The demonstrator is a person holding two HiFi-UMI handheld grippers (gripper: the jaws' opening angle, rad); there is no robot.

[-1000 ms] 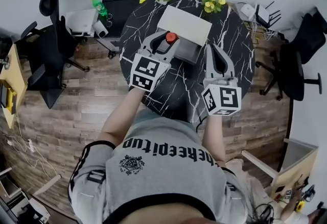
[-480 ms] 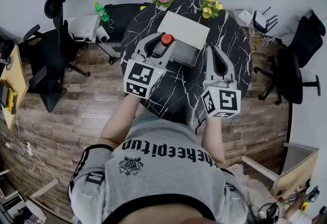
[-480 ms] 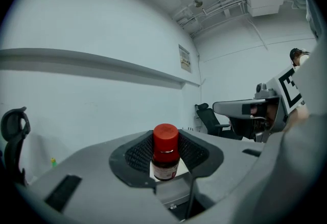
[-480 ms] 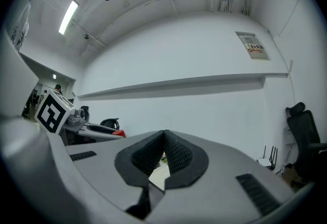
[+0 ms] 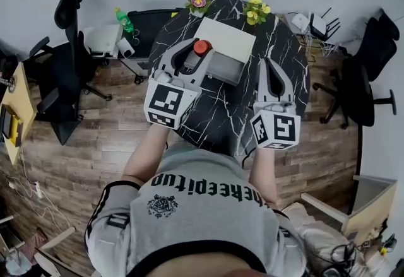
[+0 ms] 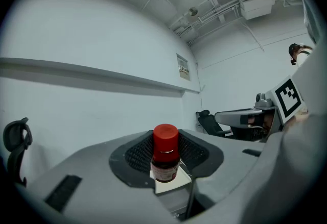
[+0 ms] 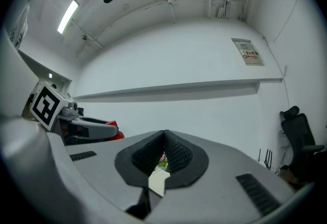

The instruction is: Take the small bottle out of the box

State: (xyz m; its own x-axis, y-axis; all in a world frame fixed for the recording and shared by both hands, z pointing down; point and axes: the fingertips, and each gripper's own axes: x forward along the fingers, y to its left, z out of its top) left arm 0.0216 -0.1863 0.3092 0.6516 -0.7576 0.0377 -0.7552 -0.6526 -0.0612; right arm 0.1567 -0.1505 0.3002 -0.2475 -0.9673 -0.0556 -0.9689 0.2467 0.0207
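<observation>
In the head view my left gripper (image 5: 194,55) is shut on a small bottle with a red cap (image 5: 202,47). It holds the bottle above the left edge of the open box (image 5: 228,71), whose white lid (image 5: 227,38) is tilted back. The left gripper view shows the bottle (image 6: 165,155) upright between the two dark pads (image 6: 137,155), with the box below it. My right gripper (image 5: 272,77) hovers over the black marble table (image 5: 221,111) to the right of the box. In the right gripper view its jaws (image 7: 163,152) are shut with nothing between them.
Two flower pots (image 5: 198,0) (image 5: 255,10) stand at the table's far edge. Office chairs stand to the left (image 5: 63,74) and right (image 5: 366,80). A green bottle (image 5: 123,18) and white devices sit on a low unit behind the table on the left.
My left gripper has drawn back toward the person and a little left, carrying the red-capped bottle away from the box. The right gripper has barely moved.
</observation>
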